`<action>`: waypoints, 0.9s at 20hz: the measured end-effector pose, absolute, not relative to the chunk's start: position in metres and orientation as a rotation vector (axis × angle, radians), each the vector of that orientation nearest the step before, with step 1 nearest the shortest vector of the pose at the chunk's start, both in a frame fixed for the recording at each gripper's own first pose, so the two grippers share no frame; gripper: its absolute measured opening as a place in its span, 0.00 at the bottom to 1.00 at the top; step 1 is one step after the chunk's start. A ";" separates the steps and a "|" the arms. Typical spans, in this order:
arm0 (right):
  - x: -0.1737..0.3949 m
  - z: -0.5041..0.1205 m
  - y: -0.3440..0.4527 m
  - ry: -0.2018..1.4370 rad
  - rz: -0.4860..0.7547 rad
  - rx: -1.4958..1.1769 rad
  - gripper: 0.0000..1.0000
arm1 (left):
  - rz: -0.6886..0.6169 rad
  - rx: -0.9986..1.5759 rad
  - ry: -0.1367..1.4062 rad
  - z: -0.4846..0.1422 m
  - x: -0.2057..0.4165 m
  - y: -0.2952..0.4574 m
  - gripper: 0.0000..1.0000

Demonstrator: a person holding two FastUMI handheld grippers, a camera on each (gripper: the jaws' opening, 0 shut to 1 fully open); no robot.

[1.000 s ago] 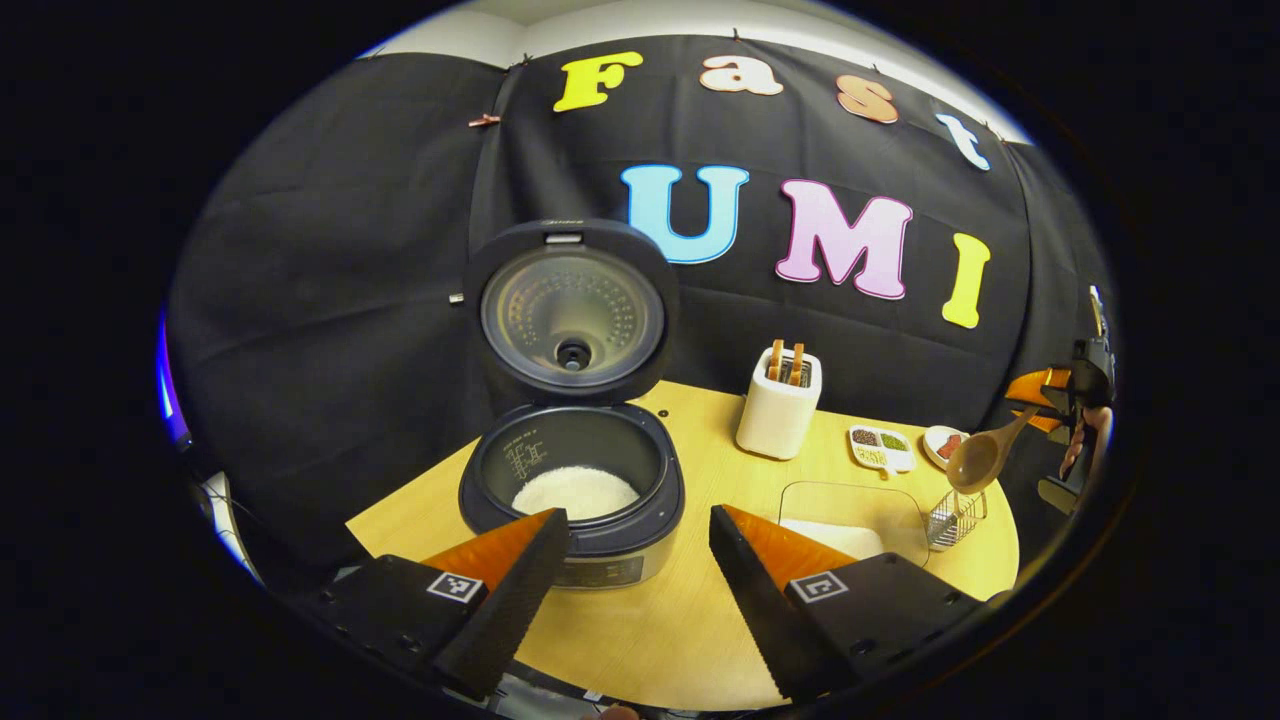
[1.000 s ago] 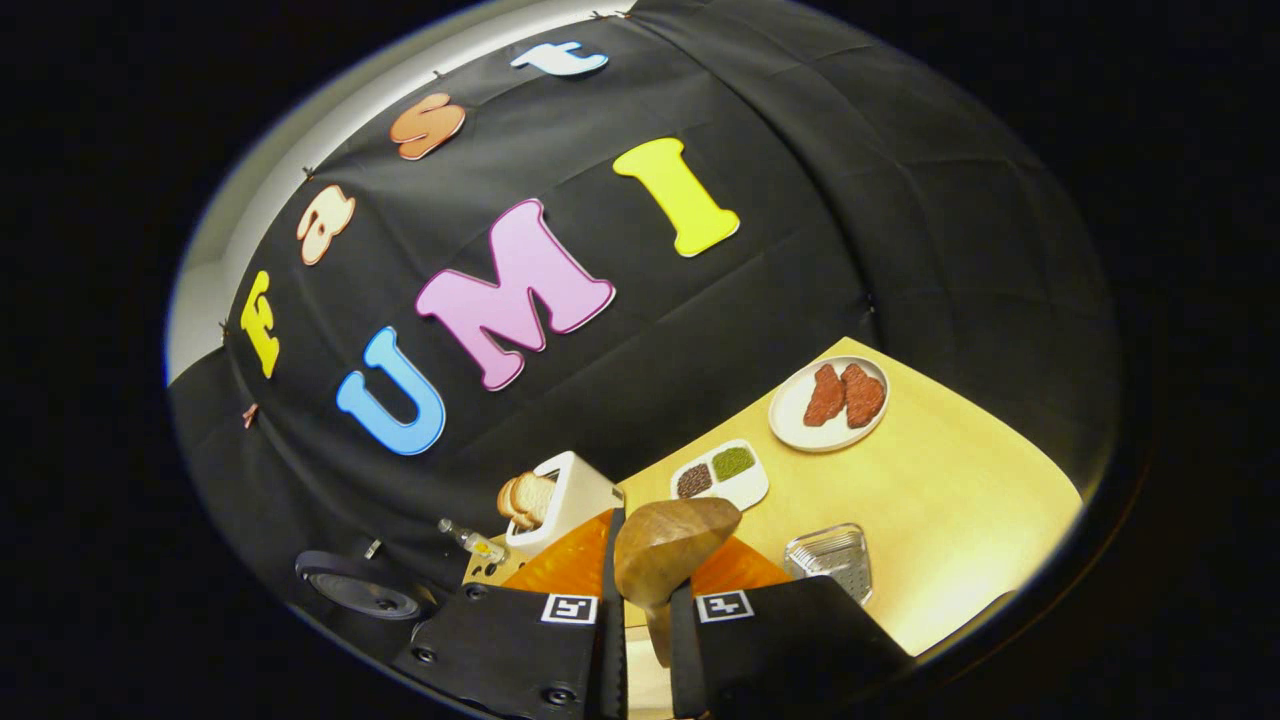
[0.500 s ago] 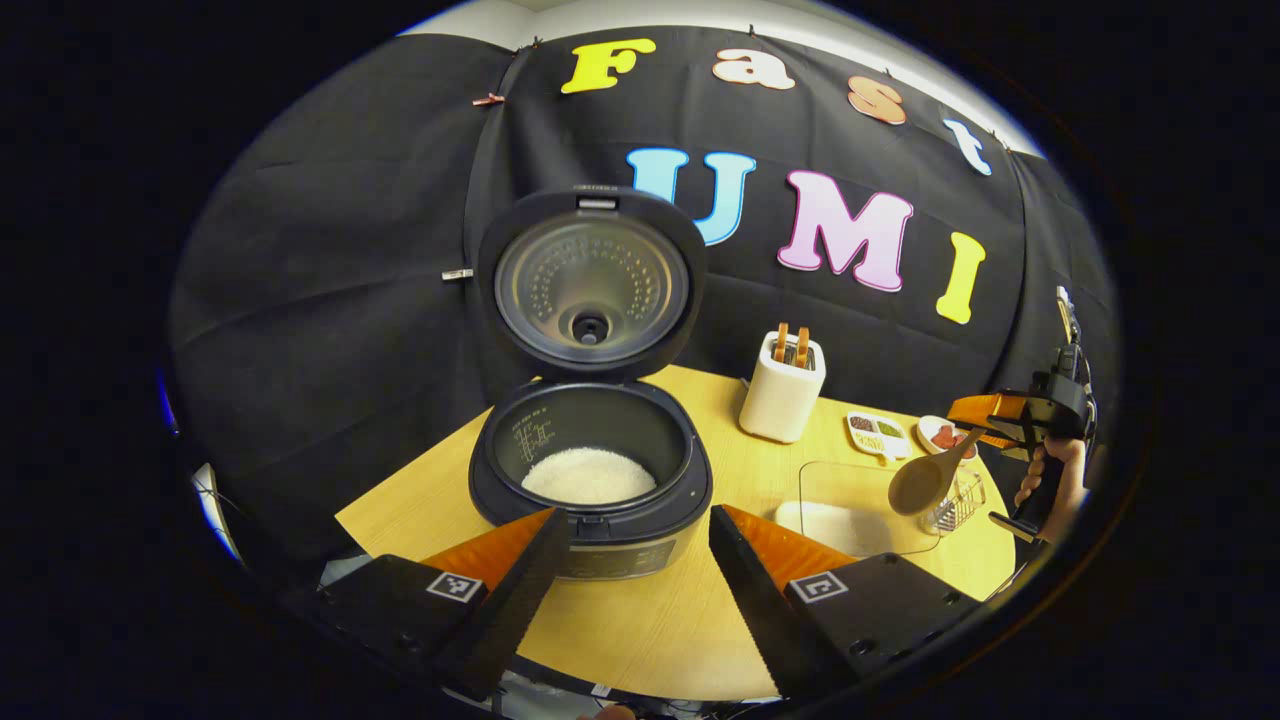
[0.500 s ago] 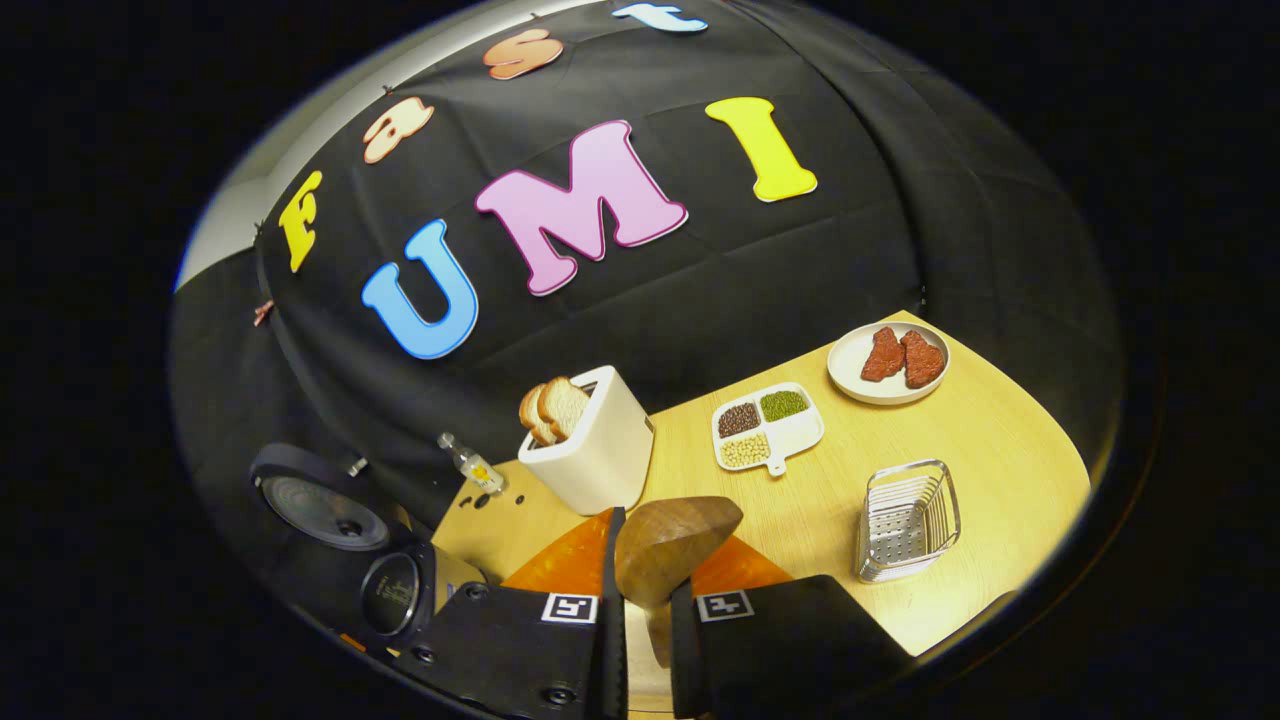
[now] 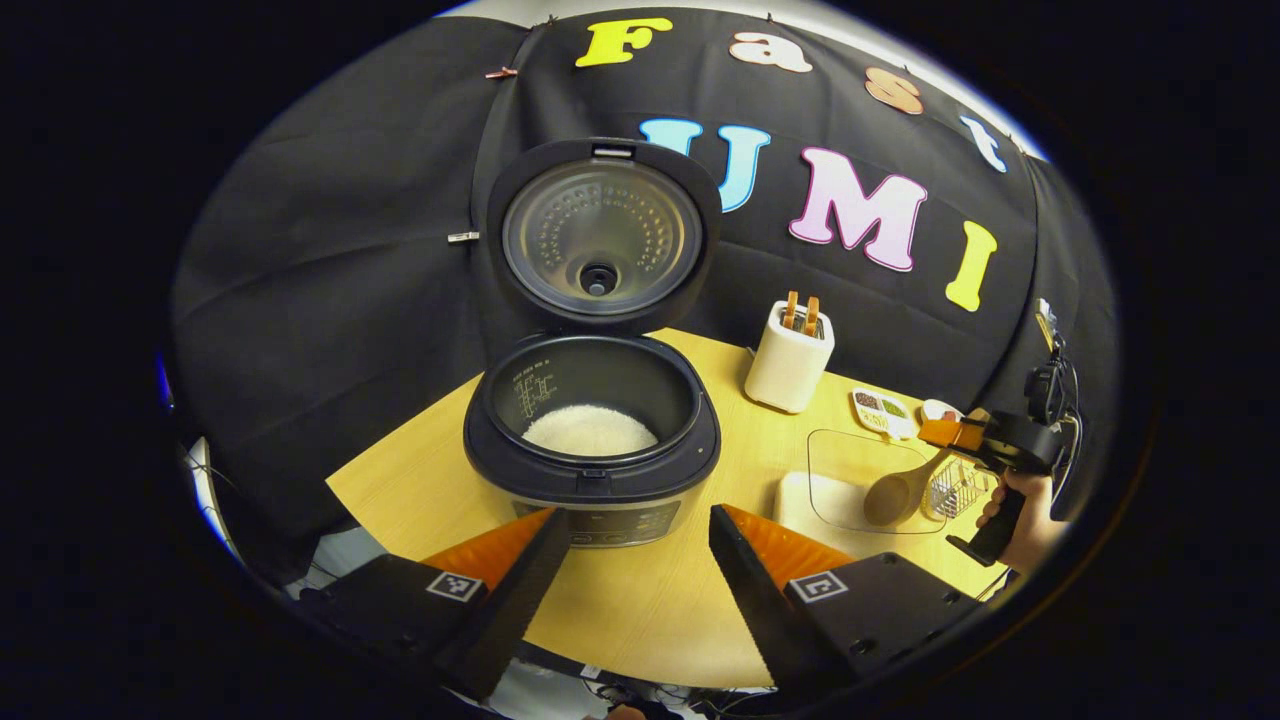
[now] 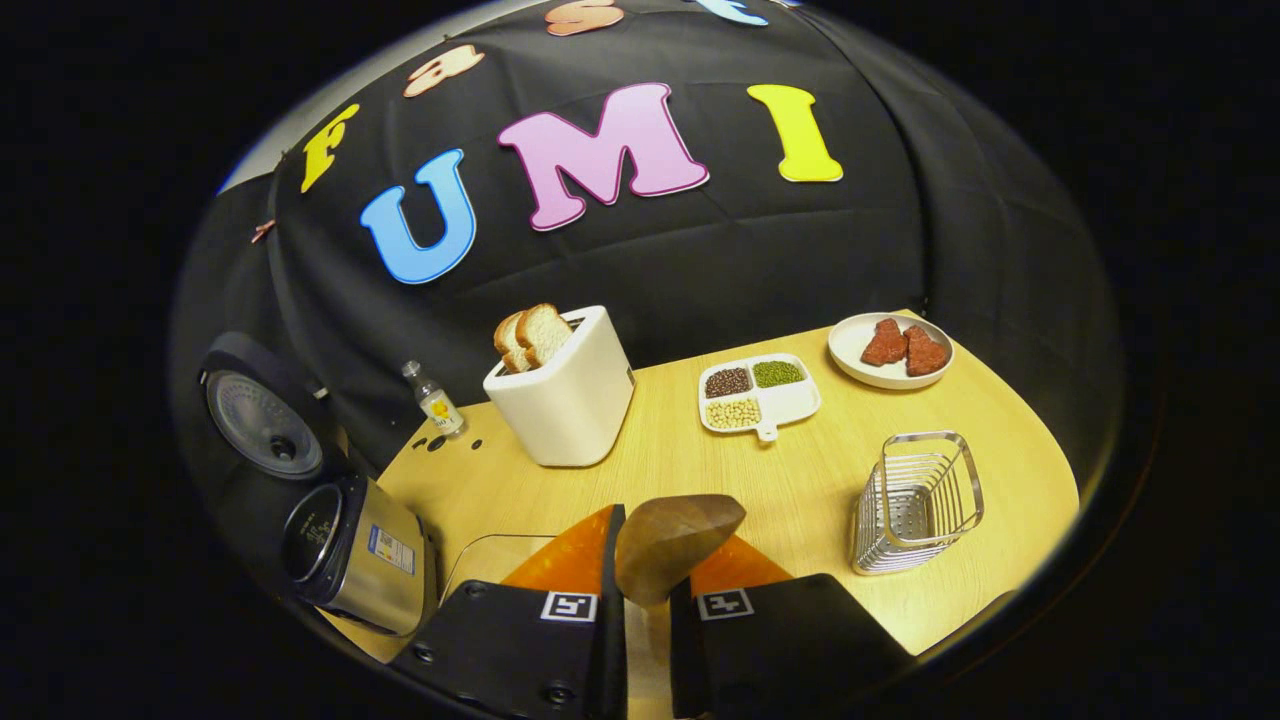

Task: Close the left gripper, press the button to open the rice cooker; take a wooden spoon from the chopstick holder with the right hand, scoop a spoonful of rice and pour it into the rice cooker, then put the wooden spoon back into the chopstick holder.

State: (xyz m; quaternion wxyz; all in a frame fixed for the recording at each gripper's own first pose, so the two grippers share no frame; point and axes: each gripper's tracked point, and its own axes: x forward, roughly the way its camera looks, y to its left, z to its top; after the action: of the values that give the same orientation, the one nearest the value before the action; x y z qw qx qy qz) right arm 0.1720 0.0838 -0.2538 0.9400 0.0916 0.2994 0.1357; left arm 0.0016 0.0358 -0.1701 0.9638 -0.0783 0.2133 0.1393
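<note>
We log, per the left gripper view: dark round rice cooker (image 5: 592,440) w/ lid up, white rice in the pot, standing on the pale wood bench (image 5: 640,600). Left gripper (image 5: 632,575) – fingers spread wide, nothing between them, hovering near the cooker's front.

Right gripper (image 6: 645,600) – fingers clenched on the brown wooden spoon (image 6: 672,545), bowl sticking out ahead of the tips. From the left gripper view we see that gripper (image 5: 965,438) in a hand (image 5: 1022,515), spoon bowl over the clear glass rice container (image 5: 860,490).

Also on bench, right gripper view:
- wire chopstick holder (image 6: 915,503), upright, right of spoon
- white toaster (image 6: 565,392) w/ bread slices
- white divided dish of beans (image 6: 760,392)
- white plate w/ red meat pieces (image 6: 890,350)
- small clear bottle (image 6: 432,400), behind toaster's left.
</note>
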 end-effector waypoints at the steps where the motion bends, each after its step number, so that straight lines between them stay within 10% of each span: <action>1: 0.166 -0.257 0.089 0.616 0.288 0.181 0.22 | 0.286 -0.155 0.424 -0.167 0.001 0.038 0.95; 18: 0.125 -0.272 0.172 0.853 0.338 0.453 0.22 | 0.316 -0.209 0.389 -0.155 -0.023 0.062 0.95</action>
State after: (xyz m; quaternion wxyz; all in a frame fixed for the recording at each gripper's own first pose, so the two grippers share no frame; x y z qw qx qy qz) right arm 0.1253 0.1725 -0.2717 0.8720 0.2169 0.4079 0.1615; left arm -0.0232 0.0624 -0.1549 0.9634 -0.1032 0.1921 0.1561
